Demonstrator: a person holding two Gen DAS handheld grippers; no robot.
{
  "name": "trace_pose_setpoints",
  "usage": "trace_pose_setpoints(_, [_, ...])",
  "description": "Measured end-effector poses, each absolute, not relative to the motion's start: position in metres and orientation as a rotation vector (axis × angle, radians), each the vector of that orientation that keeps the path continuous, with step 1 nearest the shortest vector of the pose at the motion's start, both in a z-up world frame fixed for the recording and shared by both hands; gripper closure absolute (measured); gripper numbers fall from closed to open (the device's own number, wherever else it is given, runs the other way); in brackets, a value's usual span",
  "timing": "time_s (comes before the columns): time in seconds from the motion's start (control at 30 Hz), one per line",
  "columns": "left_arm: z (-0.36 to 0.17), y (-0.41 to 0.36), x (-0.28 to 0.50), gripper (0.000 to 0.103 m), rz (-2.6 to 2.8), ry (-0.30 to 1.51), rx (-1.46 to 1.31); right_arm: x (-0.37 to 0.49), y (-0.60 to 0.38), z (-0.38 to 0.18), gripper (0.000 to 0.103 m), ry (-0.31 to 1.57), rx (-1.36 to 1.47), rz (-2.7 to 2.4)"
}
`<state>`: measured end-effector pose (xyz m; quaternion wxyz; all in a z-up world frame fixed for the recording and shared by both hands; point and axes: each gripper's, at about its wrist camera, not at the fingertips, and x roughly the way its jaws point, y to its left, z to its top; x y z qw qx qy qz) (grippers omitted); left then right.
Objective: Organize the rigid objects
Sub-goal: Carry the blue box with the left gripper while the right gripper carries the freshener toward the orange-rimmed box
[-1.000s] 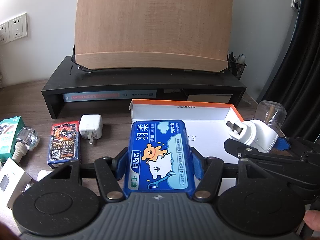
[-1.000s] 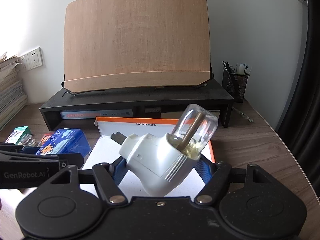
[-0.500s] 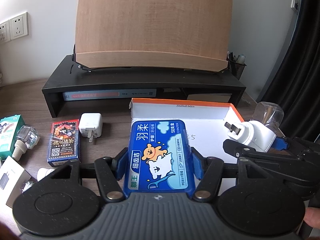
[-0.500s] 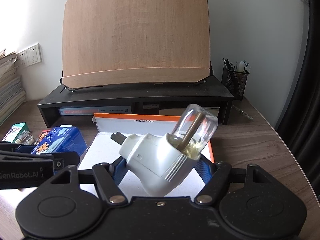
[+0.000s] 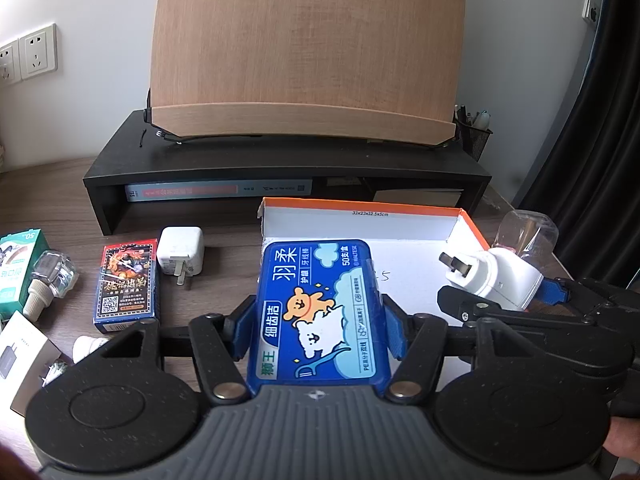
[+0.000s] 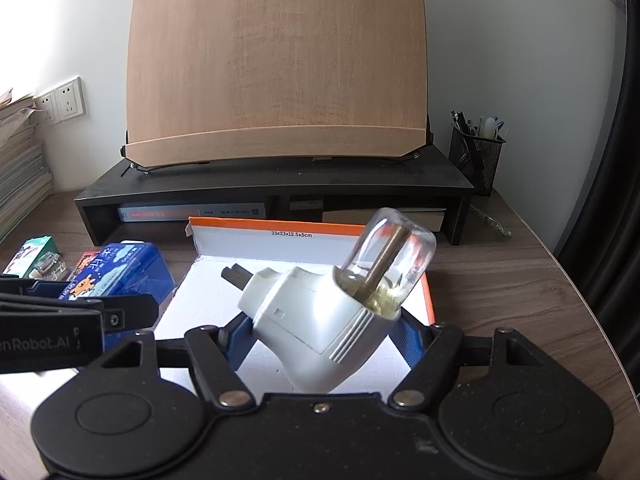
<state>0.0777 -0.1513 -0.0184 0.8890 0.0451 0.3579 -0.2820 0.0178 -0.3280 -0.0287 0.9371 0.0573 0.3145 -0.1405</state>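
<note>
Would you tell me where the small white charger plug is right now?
In the left wrist view, the white charger plug lies on the desk, left of the orange-rimmed box and right of the card pack.

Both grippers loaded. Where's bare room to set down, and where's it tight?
Free: the white floor of the orange-rimmed cardboard box, empty. Bare wooden desk right of it. Crowded: desk left of the box, around the white charger cube, card pack and green carton.
</note>
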Motion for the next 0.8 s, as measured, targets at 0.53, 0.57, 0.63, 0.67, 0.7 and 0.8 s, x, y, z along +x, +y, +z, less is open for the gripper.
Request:
trace_pose_setpoints(0.53, [-0.020, -0.153, 0.082, 0.040, -0.585, 0.750, 0.092, 0.026, -0.329, -0.037, 0.018, 0.675, 0.105, -0.274])
trace_pose_setpoints(0.57, [-0.020, -0.153, 0.082, 0.040, -0.584, 0.750, 0.093, 0.027, -0.329, -0.037, 0.018, 0.677, 0.102, -0.274])
trace_pose_setpoints(0.63, [-0.021, -0.153, 0.083, 0.040, -0.585, 0.751, 0.093, 0.029, -0.330, -0.038, 0.018, 0.681, 0.099, -0.273])
trace_pose_setpoints(0.67, [-0.021, -0.154, 0.083, 0.040, -0.583, 0.750, 0.093, 0.029, -0.330, -0.038, 0.018, 0.684, 0.098, -0.273])
trace_pose_setpoints(0.7, [-0.021, -0.154, 0.083, 0.040, -0.583, 0.750, 0.093, 0.030, -0.330, -0.039, 0.018, 0.686, 0.097, -0.273])
trace_pose_setpoints(0.8, [-0.022, -0.155, 0.085, 0.040, -0.583, 0.753, 0.092, 0.032, -0.331, -0.040, 0.018, 0.691, 0.091, -0.274])
